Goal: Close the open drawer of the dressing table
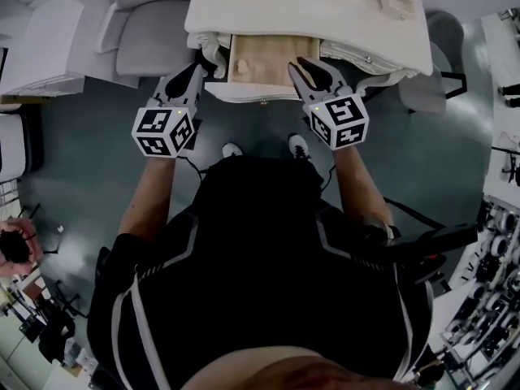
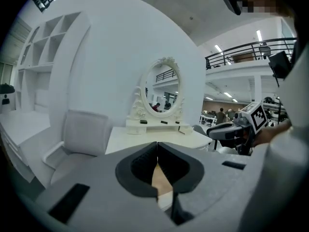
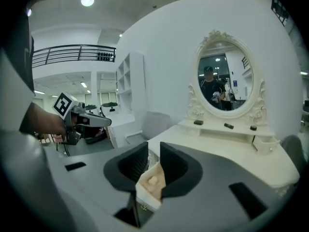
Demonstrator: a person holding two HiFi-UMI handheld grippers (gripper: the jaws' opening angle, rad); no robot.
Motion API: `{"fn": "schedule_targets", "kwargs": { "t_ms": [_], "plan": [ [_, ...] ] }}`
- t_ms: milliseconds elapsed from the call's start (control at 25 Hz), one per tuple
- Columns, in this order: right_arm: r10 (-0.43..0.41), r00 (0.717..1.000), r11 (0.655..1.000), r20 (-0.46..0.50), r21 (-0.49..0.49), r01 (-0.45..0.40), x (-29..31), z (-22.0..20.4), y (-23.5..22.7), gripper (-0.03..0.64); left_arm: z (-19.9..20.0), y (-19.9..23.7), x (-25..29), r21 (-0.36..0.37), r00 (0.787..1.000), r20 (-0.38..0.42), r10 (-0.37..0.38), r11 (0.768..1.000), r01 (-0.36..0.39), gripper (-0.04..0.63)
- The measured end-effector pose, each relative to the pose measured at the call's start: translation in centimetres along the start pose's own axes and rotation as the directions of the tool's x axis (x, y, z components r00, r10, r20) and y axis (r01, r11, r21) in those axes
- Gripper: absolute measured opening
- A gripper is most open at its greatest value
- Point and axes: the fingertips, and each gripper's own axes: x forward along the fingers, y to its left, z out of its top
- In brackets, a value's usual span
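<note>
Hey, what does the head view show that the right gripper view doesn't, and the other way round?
Only the head view shows the person's shoes below the table. Only the right gripper view shows the oval mirror and the white shelf unit. Both show the open drawer, the dressing table, the padded chair and the left tongs.

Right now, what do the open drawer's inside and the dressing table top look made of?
Drawer inside: likely bare wood or plywood; pale tan, matte, unpainted-looking. Grain too blurred to confirm.
Dressing table top: probably painted wood or board; even cream-white, smooth, low sheen, no grain showing.
</note>
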Motion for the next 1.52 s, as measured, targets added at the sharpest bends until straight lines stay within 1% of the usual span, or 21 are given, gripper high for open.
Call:
{"fn": "schedule_targets", "kwargs": {
  "t_ms": [120, 160, 200, 240, 280, 400, 480, 600, 760, 920, 1080, 1200, 1320, 1400, 1520],
  "plan": [
    [-0.006, 0.998, 0.999, -0.059, 0.043, 0.008, 0.8, -3.6, 1.2, 0.087, -2.6, -0.1, 0.2, 0.023, 0.998, -0.044, -0.037, 0.999, 0.038, 0.005],
    [-0.010, 0.997, 0.998, -0.077, 0.056, 0.015, 0.9, -4.8, 1.6, 0.098, -3.5, -0.2, 0.3, 0.029, 0.997, -0.059, -0.059, 0.998, 0.061, 0.005],
    [-0.019, 0.995, 0.997, -0.096, 0.068, 0.025, 1.1, -6.0, 1.9, 0.123, -4.3, -0.4, 0.3, 0.031, 0.994, -0.071, -0.081, 0.996, 0.083, 0.005],
    [-0.030, 0.993, 0.996, -0.118, 0.076, 0.039, 1.3, -7.2, 2.2, 0.144, -5.0, -0.5, 0.3, 0.029, 0.992, -0.078, -0.098, 0.995, 0.100, 0.005],
    [-0.043, 0.989, 0.995, -0.139, 0.081, 0.055, 1.6, -8.3, 2.3, 0.150, -5.7, -0.4, 0.3, 0.023, 0.991, -0.080, -0.109, 0.994, 0.111, 0.005],
    [-0.084, 0.979, 0.990, -0.187, 0.096, 0.103, 2.5, -11.5, 2.5, 0.152, -7.6, 0.1, 0.4, 0.002, 0.989, -0.088, -0.123, 0.992, 0.123, 0.005],
    [-0.099, 0.972, 0.985, -0.214, 0.115, 0.126, 3.0, -13.3, 3.0, 0.166, -8.8, 0.5, 0.3, -0.014, 0.987, -0.100, -0.123, 0.992, 0.122, 0.005],
    [-0.099, 0.957, 0.979, -0.274, 0.146, 0.143, 3.8, -16.4, 3.9, 0.182, -10.9, 1.1, 0.3, -0.046, 0.985, -0.125, -0.117, 0.993, 0.112, 0.005],
    [-0.087, 0.929, 0.969, -0.359, 0.185, 0.163, 4.9, -20.7, 4.7, 0.198, -14.3, 1.3, 0.5, -0.084, 0.975, -0.189, -0.115, 0.991, 0.101, 0.005],
    [-0.067, 0.901, 0.964, -0.429, 0.205, 0.169, 6.1, -24.9, 5.4, 0.206, -17.1, 1.5, 1.0, -0.091, 0.964, -0.244, -0.105, 0.992, 0.085, 0.005],
    [-0.042, 0.871, 0.962, -0.489, 0.217, 0.168, 7.7, -28.2, 6.1, 0.212, -19.1, 2.3, 1.2, -0.102, 0.955, -0.285, -0.081, 0.993, 0.054, 0.005],
    [-0.044, 0.857, 0.952, -0.514, 0.238, 0.191, 8.7, -30.3, 6.4, 0.213, -20.3, 2.6, 0.9, -0.110, 0.945, -0.319, -0.071, 0.993, 0.038, 0.005],
    [-0.051, 0.844, 0.948, -0.535, 0.239, 0.209, 9.7, -31.9, 6.3, 0.213, -21.1, 2.7, 0.7, -0.109, 0.940, -0.332, -0.074, 0.993, 0.039, 0.005],
    [-0.065, 0.840, 0.940, -0.539, 0.250, 0.233, 10.3, -32.6, 6.2, 0.213, -21.7, 3.0, 0.5, -0.111, 0.936, -0.345, -0.068, 0.993, 0.031, 0.005],
    [-0.110, 0.840, 0.929, -0.532, 0.245, 0.277, 11.0, -33.1, 5.7, 0.202, -22.2, 3.3, 0.2, -0.099, 0.929, -0.364, -0.062, 0.995, 0.027, 0.005]
  ]
}}
